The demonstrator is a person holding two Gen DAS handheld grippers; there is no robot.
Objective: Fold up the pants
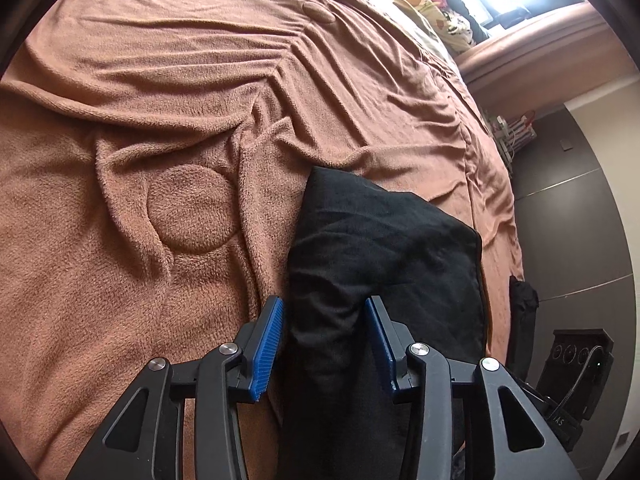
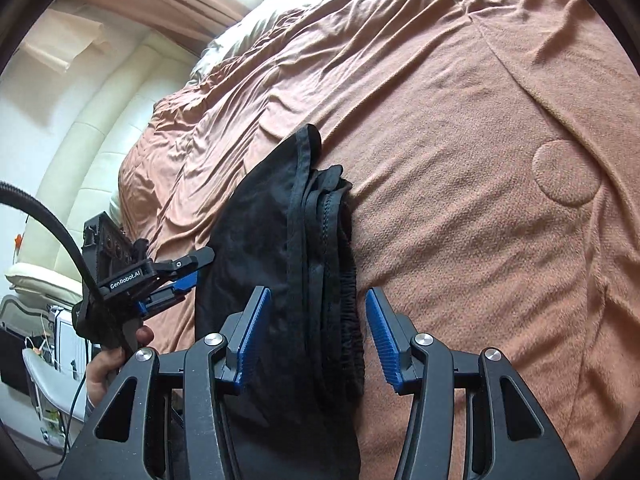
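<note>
The black pants (image 1: 384,252) lie folded in a compact stack on the brown blanket (image 1: 160,120). In the right wrist view the pants (image 2: 280,240) show layered hems and an elastic waistband along their right side. My left gripper (image 1: 324,340) is open, its blue pads either side of a raised fold of the pants, not pinching it. My right gripper (image 2: 318,332) is open over the near end of the stack, the pads apart from the cloth. The left gripper also shows in the right wrist view (image 2: 188,276), open at the stack's left edge.
The brown blanket (image 2: 480,160) covers the bed, with round stitched patches (image 1: 192,208). The bed's edge drops to a dark floor (image 1: 580,220) on the right of the left wrist view. A cream headboard (image 2: 92,152) and a pillow pile (image 1: 432,4) stand at the far end.
</note>
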